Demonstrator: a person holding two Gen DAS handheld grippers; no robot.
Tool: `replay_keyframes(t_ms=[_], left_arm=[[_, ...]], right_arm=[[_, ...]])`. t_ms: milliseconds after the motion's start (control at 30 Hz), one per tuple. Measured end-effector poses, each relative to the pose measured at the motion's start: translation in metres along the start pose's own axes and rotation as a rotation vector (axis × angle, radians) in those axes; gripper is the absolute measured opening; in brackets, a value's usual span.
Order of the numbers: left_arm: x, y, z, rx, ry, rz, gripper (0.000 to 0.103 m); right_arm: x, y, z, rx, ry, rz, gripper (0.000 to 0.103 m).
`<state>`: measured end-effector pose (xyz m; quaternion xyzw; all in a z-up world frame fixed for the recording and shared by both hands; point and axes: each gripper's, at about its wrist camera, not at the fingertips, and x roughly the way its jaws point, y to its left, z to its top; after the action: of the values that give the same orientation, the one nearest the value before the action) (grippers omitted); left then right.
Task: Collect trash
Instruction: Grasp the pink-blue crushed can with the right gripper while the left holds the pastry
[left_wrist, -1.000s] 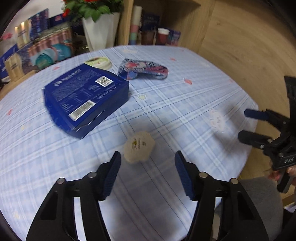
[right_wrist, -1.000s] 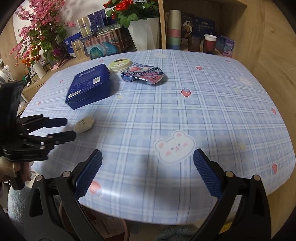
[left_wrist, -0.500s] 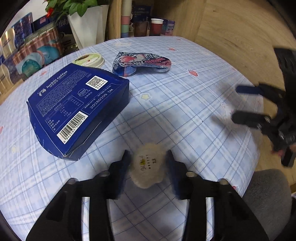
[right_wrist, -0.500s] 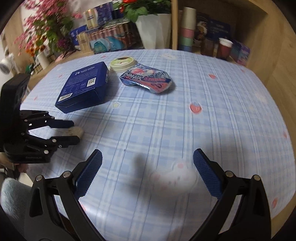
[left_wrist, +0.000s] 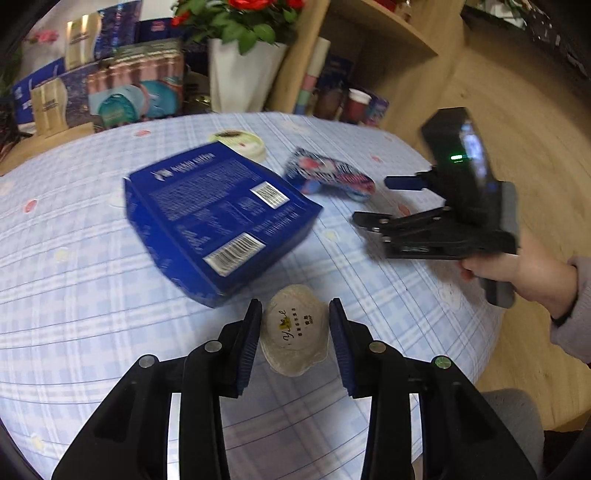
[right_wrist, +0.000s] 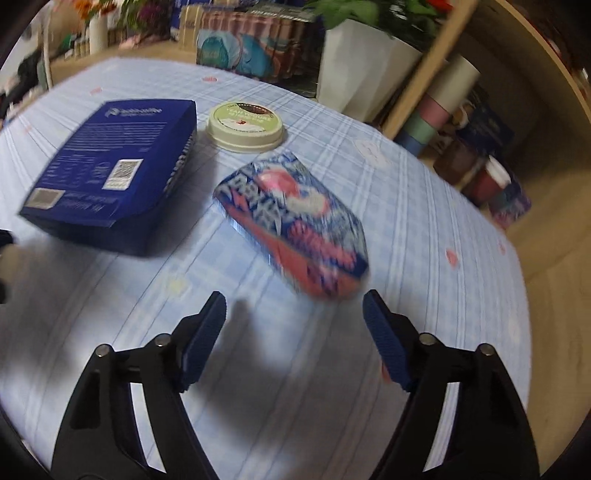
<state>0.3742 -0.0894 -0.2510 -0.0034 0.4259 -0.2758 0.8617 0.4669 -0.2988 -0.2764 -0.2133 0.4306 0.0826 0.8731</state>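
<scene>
My left gripper (left_wrist: 294, 334) is shut on a crumpled white paper cup liner (left_wrist: 294, 328) with yellow print, held just above the table. A blue coffee box (left_wrist: 218, 214) lies just beyond it and shows in the right wrist view (right_wrist: 114, 173) too. My right gripper (right_wrist: 293, 332) is open and empty, close in front of a blue and pink snack wrapper (right_wrist: 295, 221); it also appears in the left wrist view (left_wrist: 373, 199) beside that wrapper (left_wrist: 328, 177). A round cream lid (right_wrist: 245, 125) lies behind the wrapper.
The table (left_wrist: 74, 314) has a blue checked cloth. A white flower pot (right_wrist: 362, 74), boxed goods (left_wrist: 122, 92) and stacked cups (right_wrist: 436, 107) stand behind it by a wooden shelf. The table's edge (left_wrist: 491, 332) runs on the right.
My left gripper has closed on the paper liner and lifted it. My right gripper has moved forward across the table to the snack wrapper, still open.
</scene>
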Motion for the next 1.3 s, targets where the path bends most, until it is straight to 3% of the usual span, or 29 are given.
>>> replay_keyframes(t_ms=[133, 233, 400, 600, 900, 1300], left_arm=[[-0.013, 0.012, 0.0, -0.036, -0.029, 0.013, 0.037], [-0.02, 0.021, -0.002, -0.057, -0.042, 0.019, 0.037], [-0.034, 0.029, -0.011, -0.093, -0.069, 0.022, 0.037], [-0.053, 0.025, -0.017, -0.108, -0.091, 0.015, 0.037], [-0.098, 0.002, -0.02, -0.08, -0.15, 0.02, 0.037], [-0.159, -0.024, -0.036, -0.064, -0.206, 0.023, 0.037]], right_arm=[[0.017, 0.011, 0.02, -0.053, 0.015, -0.042, 0.068], [0.024, 0.011, 0.028, -0.055, 0.024, -0.047, 0.056], [0.011, 0.006, 0.032, -0.015, -0.001, -0.021, 0.024], [-0.02, -0.007, 0.028, 0.054, -0.05, 0.009, 0.01], [-0.073, -0.018, 0.01, 0.202, -0.104, 0.113, 0.009], [-0.156, 0.015, -0.034, 0.292, -0.198, 0.227, 0.009]])
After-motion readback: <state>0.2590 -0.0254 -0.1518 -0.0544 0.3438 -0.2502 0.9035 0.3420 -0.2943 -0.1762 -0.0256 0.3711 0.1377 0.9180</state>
